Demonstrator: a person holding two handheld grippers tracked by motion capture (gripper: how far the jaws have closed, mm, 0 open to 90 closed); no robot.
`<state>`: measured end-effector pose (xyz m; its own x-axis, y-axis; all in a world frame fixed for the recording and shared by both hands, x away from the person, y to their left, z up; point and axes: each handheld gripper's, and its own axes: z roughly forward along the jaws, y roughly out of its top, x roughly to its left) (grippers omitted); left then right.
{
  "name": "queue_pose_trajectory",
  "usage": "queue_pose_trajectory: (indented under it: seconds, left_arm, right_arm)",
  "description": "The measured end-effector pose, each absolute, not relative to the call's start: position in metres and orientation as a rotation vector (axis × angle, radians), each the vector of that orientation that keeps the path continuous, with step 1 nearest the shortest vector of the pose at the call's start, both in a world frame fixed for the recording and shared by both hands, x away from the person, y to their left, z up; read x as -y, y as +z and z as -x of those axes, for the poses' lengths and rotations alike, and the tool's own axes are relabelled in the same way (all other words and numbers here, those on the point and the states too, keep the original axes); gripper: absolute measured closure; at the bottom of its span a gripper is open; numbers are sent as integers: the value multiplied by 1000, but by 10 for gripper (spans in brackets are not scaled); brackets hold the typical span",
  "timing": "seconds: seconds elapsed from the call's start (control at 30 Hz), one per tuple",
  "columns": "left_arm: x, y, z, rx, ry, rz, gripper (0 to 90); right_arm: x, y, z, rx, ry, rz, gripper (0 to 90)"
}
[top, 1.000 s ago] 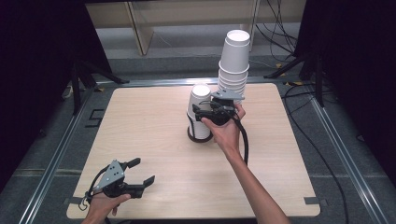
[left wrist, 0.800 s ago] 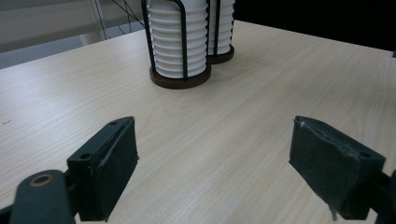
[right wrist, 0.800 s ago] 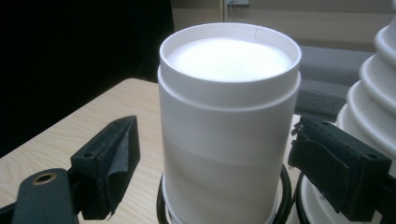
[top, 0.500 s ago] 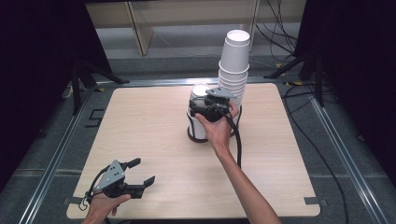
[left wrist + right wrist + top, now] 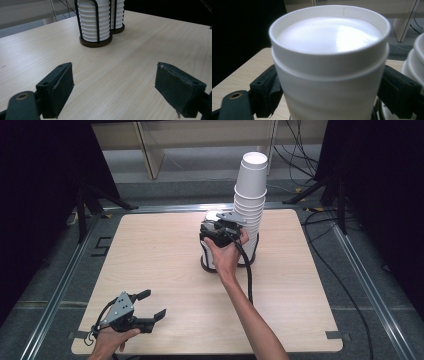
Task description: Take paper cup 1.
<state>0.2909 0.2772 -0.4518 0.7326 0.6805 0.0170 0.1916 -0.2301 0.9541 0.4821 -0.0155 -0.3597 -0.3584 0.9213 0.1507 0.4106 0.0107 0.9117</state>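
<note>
Both right-gripper fingers (image 5: 267, 92) flanking top cup (image 5: 329, 62), touching.

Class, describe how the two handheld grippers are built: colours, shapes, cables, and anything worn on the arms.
Each gripper, left gripper and right gripper, is black with two blocky padded jaws and a grey three-cornered plate on top. A black cable trails from the right one. Both forearms are bare, no sleeves.

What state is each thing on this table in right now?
left hand-held gripper: open, empty.
right hand-held gripper: jaws on either side of the top cup; whether they press on it cannot be told.
short cup stack: upside down, standing in its wire rack.
tall cup stack: upside down, standing, not gripped.
</note>
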Motion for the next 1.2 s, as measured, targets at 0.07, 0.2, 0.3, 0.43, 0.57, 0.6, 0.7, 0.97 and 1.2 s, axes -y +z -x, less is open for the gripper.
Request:
queue_pose_trajectory:
  seconds: [0.07, 0.2, 0.3, 0.43, 0.57, 0.6, 0.7, 0.97, 1.2]
  left_arm:
    - [-277, -452, -291, -686, 526, -1779, 149]
    - [-277, -452, -291, -686, 526, -1782, 149]
    - [-278, -452, -291, -684, 524, -1785, 149]
    - [-278, -452, -291, -687, 533, -1791, 149]
    - [-277, -452, -292, -689, 525, -1789, 149]
    - [-277, -452, -292, -689, 528, -1787, 149]
    - [-278, -452, -290, -695, 529, -1808, 149]
    - [-278, -452, -292, -699, 521, -1802, 149]
    - [-277, -454, -293, -704, 511, -1779, 149]
  right_arm:
    - [14, -359, -483, -1786, 1343, -1365, 177]
    - [13, -359, -483, -1787, 1325, -1351, 197]
    - [14, -351, -478, -1773, 1324, -1325, 205]
    - [15, -341, -473, -1760, 1326, -1288, 206]
    - [12, -316, -464, -1742, 1378, -1236, 206]
    - [12, -304, -460, -1734, 1397, -1211, 207]
    - [12, -294, -457, -1733, 1405, -1190, 207]
    - [22, -271, -442, -1736, 1537, -1141, 206]
    - [29, -270, -411, -1840, 1658, -1065, 206]
